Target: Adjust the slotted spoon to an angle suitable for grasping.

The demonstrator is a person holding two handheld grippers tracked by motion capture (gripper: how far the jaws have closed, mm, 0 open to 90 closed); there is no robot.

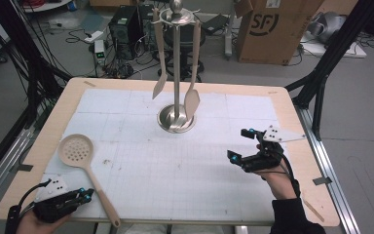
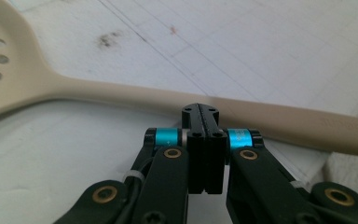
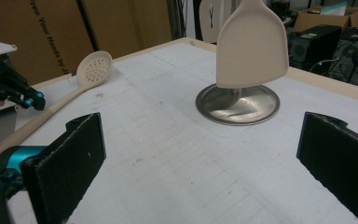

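White gridded counter: lower left of the frame, the left gripper noses up beside the slotted spoon, jaws together; the right gripper, lower right, jaws apart, empty.

Closed left gripper seemingly against skimmer handle

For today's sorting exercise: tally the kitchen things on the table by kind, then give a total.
Skimmer: 1
Spatulas: 2
Stand: 1
Total: 4
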